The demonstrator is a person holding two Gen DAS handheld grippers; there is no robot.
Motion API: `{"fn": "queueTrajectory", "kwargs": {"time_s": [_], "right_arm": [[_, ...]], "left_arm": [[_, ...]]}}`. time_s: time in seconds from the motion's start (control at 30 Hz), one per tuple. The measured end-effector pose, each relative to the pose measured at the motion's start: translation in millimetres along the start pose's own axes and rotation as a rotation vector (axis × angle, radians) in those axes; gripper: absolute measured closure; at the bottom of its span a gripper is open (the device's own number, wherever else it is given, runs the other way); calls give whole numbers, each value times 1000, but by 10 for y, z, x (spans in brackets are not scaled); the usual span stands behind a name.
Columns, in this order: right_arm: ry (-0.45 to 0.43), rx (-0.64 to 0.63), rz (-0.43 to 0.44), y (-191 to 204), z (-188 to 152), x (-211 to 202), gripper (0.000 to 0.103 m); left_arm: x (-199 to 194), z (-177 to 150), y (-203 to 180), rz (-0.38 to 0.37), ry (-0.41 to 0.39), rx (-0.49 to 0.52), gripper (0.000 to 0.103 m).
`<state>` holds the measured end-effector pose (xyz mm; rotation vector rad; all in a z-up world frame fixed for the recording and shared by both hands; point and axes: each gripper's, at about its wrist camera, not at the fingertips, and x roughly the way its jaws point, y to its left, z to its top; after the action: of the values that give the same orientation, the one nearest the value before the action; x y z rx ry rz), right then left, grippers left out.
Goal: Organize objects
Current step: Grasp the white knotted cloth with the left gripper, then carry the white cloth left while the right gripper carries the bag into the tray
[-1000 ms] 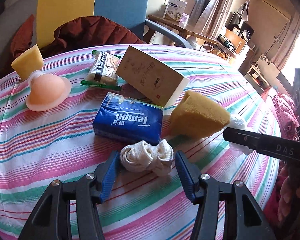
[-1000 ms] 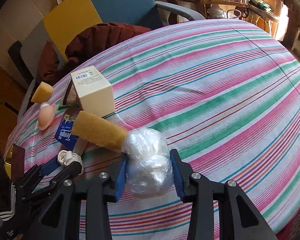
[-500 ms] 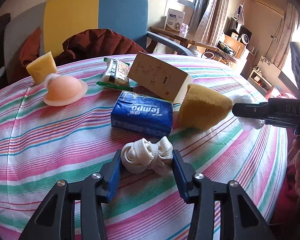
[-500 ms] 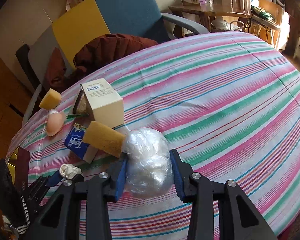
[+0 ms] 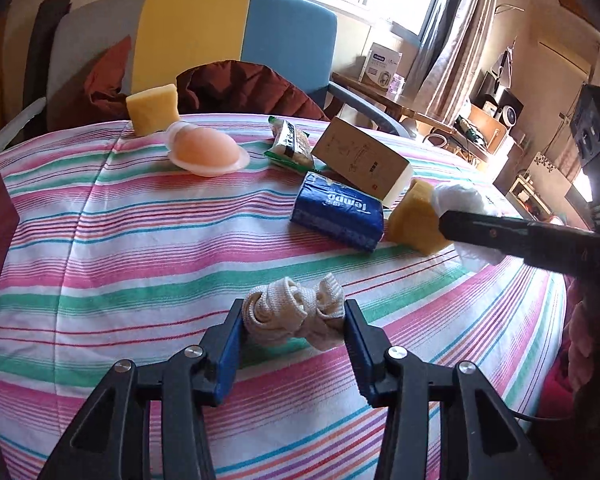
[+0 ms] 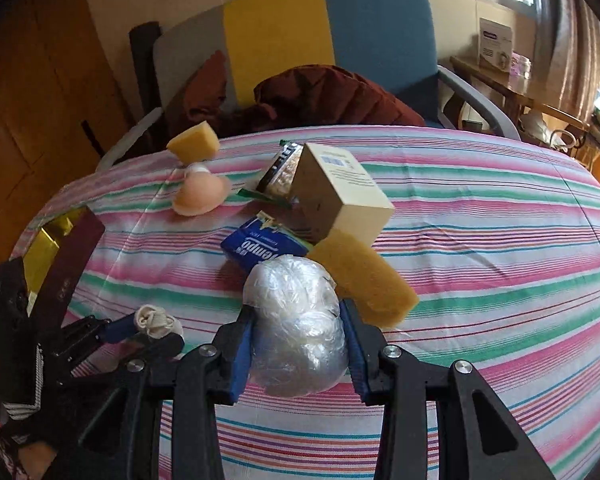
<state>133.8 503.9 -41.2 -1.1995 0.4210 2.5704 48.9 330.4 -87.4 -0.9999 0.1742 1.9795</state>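
Both my tools have drawn back from the cluster of packets toward the table's near edge. My left tool [image 5: 294, 318] pinches the knotted cloth bundle [image 5: 296, 316] just above the striped table [image 5: 148, 248]; my right tool [image 6: 296, 330] clamps the crumpled plastic wad [image 6: 296, 320], beside the yellow sponge [image 6: 364, 280].

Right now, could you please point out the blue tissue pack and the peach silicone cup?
blue tissue pack [image 5: 337, 211]: left wrist view, on its printed top face.
peach silicone cup [image 5: 206, 149]: left wrist view, on its dome.
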Motion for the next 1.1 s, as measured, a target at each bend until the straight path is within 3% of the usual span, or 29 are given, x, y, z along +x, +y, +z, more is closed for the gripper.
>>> {"fn": "queueTrajectory", "kwargs": {"time_s": [0.23,0.53,0.7,0.9,1.1], "right_arm": [[29,-49,-31,50,-41,82,62],[18,-76,-45,120,-56,51,62],[5,-200,-16,387,-87,53,62],[63,-280,-10,716,-132,108,62],[13,-327,107,1273,-151,-87,62]], "left_arm": [[-429,-225,97,-20,-46,31,56],[-940,-291,429,-20,-102,-46,56],[-1232,-262,679,0,-149,-104,56],[-1516,-264,1024,41,-190,-164,56],[-1705,-303,1438,95,-208,-231,56]]}}
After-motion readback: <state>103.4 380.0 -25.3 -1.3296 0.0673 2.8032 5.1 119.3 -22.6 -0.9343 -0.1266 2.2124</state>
